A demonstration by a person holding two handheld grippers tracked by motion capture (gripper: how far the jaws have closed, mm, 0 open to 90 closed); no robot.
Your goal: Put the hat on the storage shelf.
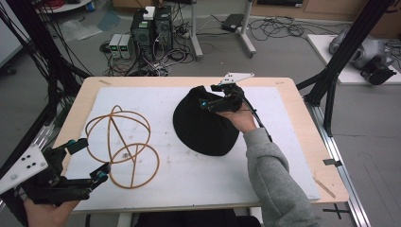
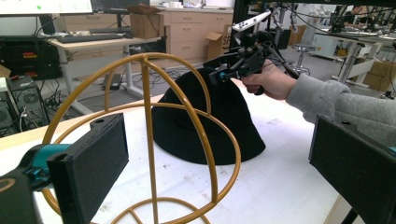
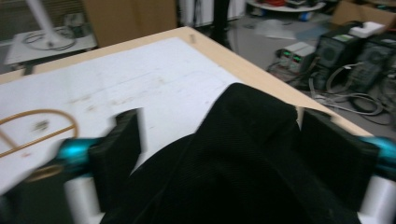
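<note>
Nearest the person, the left gripper (image 1: 92,158) hovers at the table's near left corner with its jaws spread wide and holding nothing. Just beyond its tips stands a gold wire hat stand (image 1: 124,147), a domed cage of hoops rising from a round ring base, upright on the white mat (image 1: 198,184).

Farther out and to the right, well apart from the stand, a black bucket hat (image 1: 203,127) rests brim-down on the mat. The right gripper (image 1: 213,97) is set at the hat's crown, its pads (image 3: 336,156) either side of the peaked fabric; I cannot tell whether they have pinched it yet.

To do this well, the jaws should likely close on a firm fold at the crown, not a loose edge, so the hat lifts without slipping.

The hat's crown points up and slightly away, pulled into a peak. Its brim spreads longest from far left to near right.
</note>
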